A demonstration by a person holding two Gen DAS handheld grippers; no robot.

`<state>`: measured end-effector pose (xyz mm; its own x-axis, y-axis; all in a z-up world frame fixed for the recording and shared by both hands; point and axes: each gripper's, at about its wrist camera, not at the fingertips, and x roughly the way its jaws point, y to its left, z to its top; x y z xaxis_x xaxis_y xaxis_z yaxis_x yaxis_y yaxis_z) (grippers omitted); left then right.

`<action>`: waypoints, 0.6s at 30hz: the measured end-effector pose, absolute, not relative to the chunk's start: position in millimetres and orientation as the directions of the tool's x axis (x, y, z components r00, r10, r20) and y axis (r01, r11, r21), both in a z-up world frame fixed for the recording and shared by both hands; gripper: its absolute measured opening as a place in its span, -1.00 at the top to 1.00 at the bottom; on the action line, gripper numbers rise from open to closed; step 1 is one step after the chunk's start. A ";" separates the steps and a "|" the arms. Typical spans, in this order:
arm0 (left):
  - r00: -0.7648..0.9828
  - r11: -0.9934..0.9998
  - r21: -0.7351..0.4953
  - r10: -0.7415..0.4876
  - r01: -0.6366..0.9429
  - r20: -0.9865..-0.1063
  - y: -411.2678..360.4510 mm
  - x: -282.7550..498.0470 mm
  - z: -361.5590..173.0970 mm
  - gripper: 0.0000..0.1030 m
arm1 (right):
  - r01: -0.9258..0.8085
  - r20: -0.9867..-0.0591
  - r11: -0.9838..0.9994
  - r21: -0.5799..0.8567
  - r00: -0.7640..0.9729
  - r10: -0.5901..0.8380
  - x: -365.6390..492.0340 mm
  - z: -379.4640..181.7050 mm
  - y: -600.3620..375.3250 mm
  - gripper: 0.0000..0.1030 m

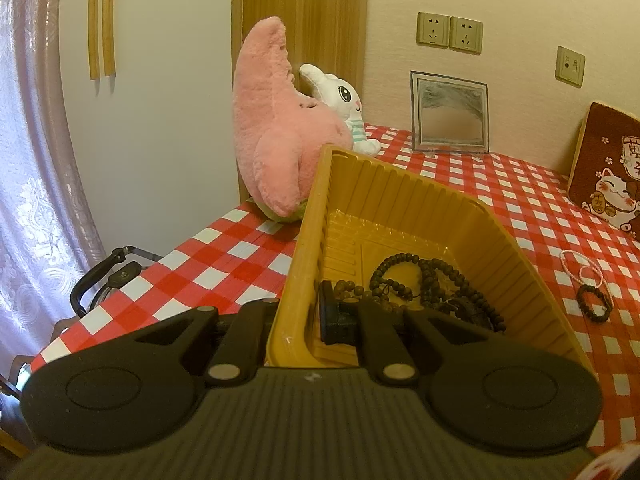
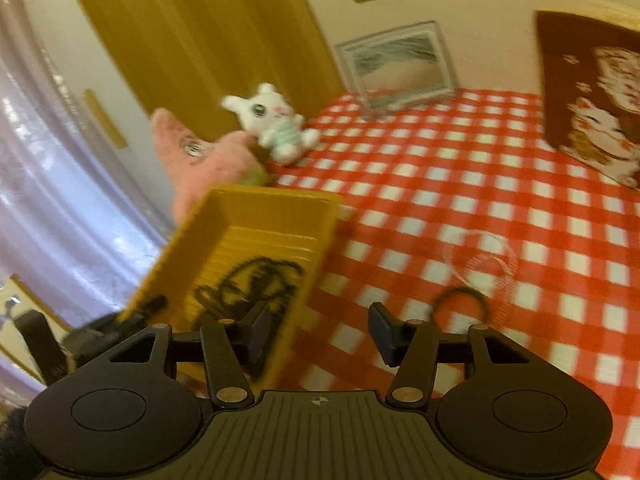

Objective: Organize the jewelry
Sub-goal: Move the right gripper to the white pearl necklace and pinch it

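Observation:
A yellow ribbed tray [image 1: 400, 188] stands tilted over the red checked tablecloth [image 1: 500, 184]. My left gripper [image 1: 296, 320] is shut on its near wall, one finger inside and one outside. Several strings of dark wooden beads [image 1: 432, 284] lie on the tray floor. On the cloth to the right lie a pale pink bead bracelet [image 1: 580, 268] and a dark bead bracelet [image 1: 596, 300]. The right wrist view is blurred. There my right gripper [image 2: 320, 330] is open with nothing between its fingers, just right of the tray [image 2: 260, 216], and the dark bracelet [image 2: 460, 304] and pale bracelet [image 2: 480, 260] lie ahead of it.
A pink star plush [image 1: 272, 132] and a white rabbit plush [image 1: 344, 104] sit at the back left. A framed picture [image 1: 450, 114] leans on the wall, and a lucky-cat cushion [image 1: 608, 168] stands at the right. The table edge runs along the left by a curtain [image 1: 36, 160].

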<state>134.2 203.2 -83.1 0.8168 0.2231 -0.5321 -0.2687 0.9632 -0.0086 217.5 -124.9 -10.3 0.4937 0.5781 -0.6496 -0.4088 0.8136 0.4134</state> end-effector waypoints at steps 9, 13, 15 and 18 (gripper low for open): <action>0.814 0.963 0.006 0.231 -0.270 -0.533 200.7 134.6 -82.3 0.86 | -0.368 -0.715 0.878 0.306 0.520 0.467 207.5 -29.7 -152.2 -0.07; 0.812 0.962 0.009 0.235 -0.273 -0.534 199.8 134.8 -82.1 0.86 | -0.358 -0.729 0.891 0.279 0.525 0.439 210.7 -36.0 -157.3 -0.07; 0.812 0.962 0.009 0.235 -0.273 -0.534 199.5 134.9 -82.0 0.86 | -0.354 -0.735 0.899 0.256 0.533 0.419 213.8 -38.8 -156.5 -0.07; 0.811 0.962 0.009 0.235 -0.273 -0.535 199.6 134.8 -81.9 0.86 | -0.361 -0.744 0.907 0.216 0.541 0.392 217.7 -44.5 -155.6 -0.07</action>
